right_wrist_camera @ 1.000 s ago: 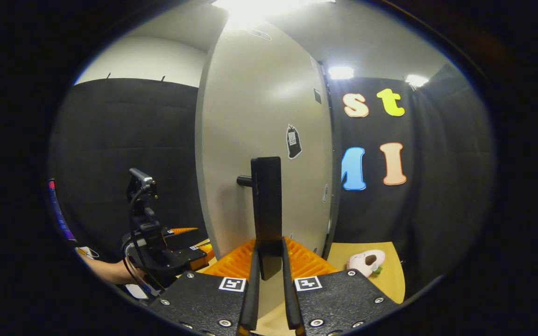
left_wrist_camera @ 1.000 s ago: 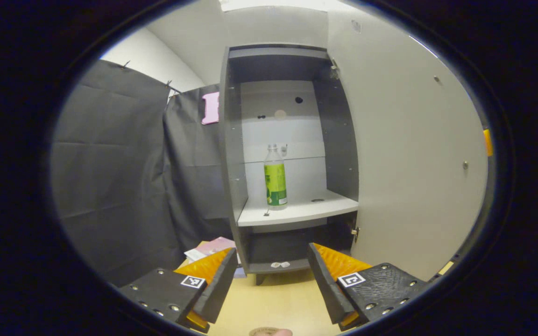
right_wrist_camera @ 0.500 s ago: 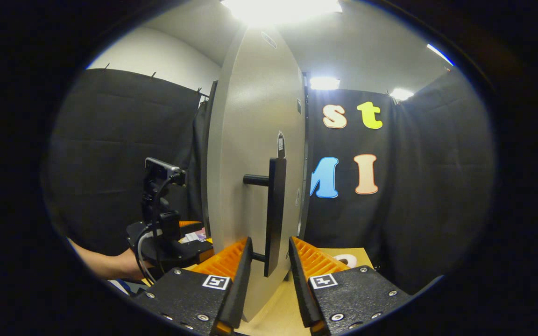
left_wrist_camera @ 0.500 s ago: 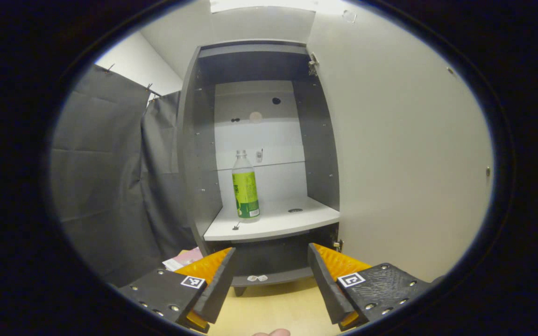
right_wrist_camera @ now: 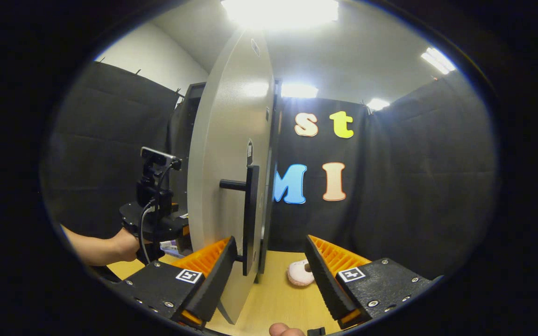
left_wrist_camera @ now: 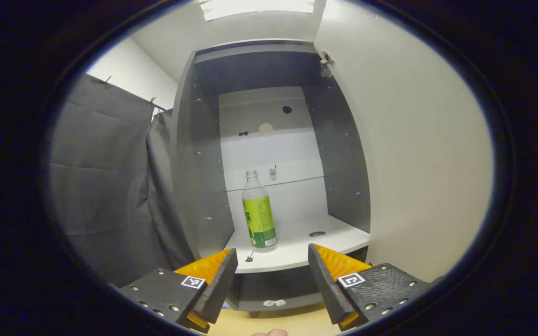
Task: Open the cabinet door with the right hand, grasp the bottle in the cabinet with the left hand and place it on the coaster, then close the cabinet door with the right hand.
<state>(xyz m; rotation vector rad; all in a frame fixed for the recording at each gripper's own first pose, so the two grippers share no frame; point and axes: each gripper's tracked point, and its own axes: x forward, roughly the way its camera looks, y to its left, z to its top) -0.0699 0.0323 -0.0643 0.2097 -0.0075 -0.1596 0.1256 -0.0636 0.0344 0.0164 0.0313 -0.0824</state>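
1. the cabinet stands open; its door is swung out to the right in the left gripper view and shows nearly edge-on in the right gripper view.
2. the bottle stands upright on the white shelf inside the cabinet, toward the shelf's left side, near the front edge. it is clear, with a green label.
3. the left gripper points at the cabinet opening. its jaws are spread wide and hold nothing. the bottle appears just above the gap between the fingers, apart from both.
4. the right gripper sits in front of the door's outer face. its jaws are spread wide and hold nothing.
5. the black handle runs vertically on the door's outer face. its lower end shows just beside the inner side of the right gripper's left finger; contact cannot be determined.
6. in the right gripper view, the left gripper appears farther off, left of the door, held by a hand.
7. a small pink-and-white object lies on the wooden worktop, seen between the right gripper's fingers.
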